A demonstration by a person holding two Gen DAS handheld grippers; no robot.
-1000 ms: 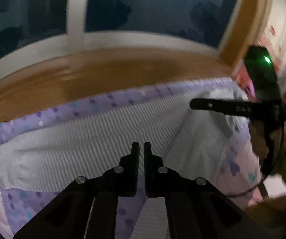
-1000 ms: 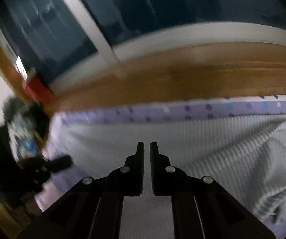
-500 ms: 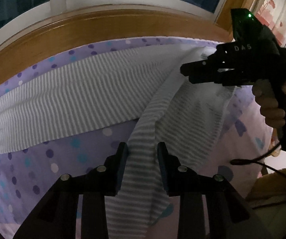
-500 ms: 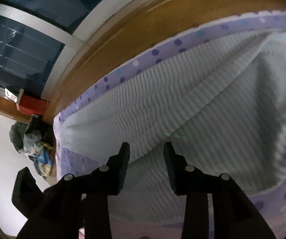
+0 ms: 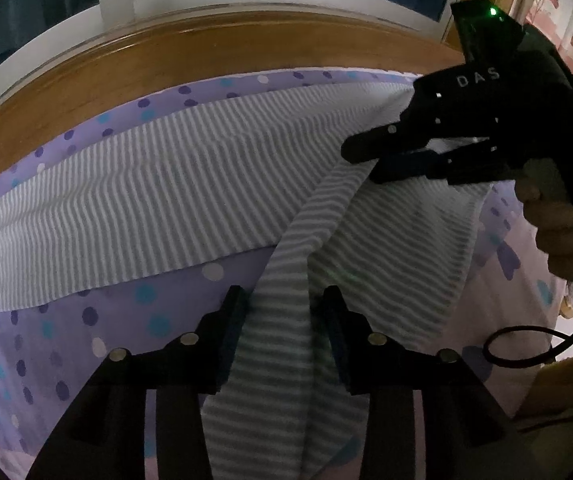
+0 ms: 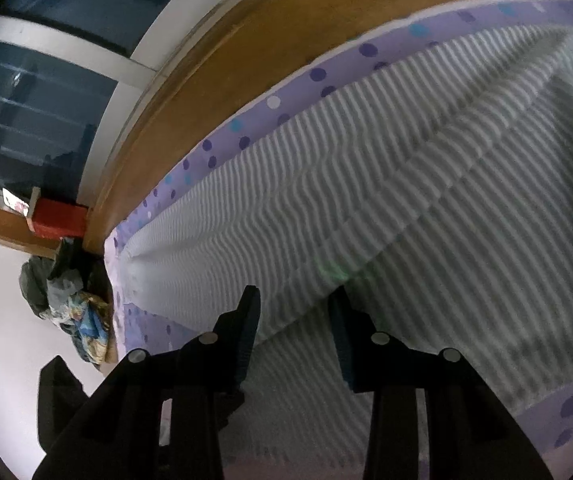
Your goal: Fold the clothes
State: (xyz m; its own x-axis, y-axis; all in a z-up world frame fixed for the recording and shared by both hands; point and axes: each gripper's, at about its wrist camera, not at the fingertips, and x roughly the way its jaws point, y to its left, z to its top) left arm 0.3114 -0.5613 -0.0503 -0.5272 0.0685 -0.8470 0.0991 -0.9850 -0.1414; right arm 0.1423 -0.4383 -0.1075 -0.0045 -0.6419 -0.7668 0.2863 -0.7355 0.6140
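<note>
Left wrist view: a grey-and-white striped garment point(image 5: 174, 208) was recorded spread over a purple dotted bedsheet point(image 5: 86, 340), beside a wooden ledge point(image 5: 206, 52) under a window. The left claw point(image 5: 282, 300) was seen with jaws opening, a raised fold of the garment between them, the pads not pressing it. The right claw point(image 5: 370, 160), held in a hand point(image 5: 562, 236), was noted over the garment's far right part, jaws apart. Right wrist view: the right claw point(image 6: 294, 304) was logged parted above the garment point(image 6: 406, 200), nothing gripped.
</note>
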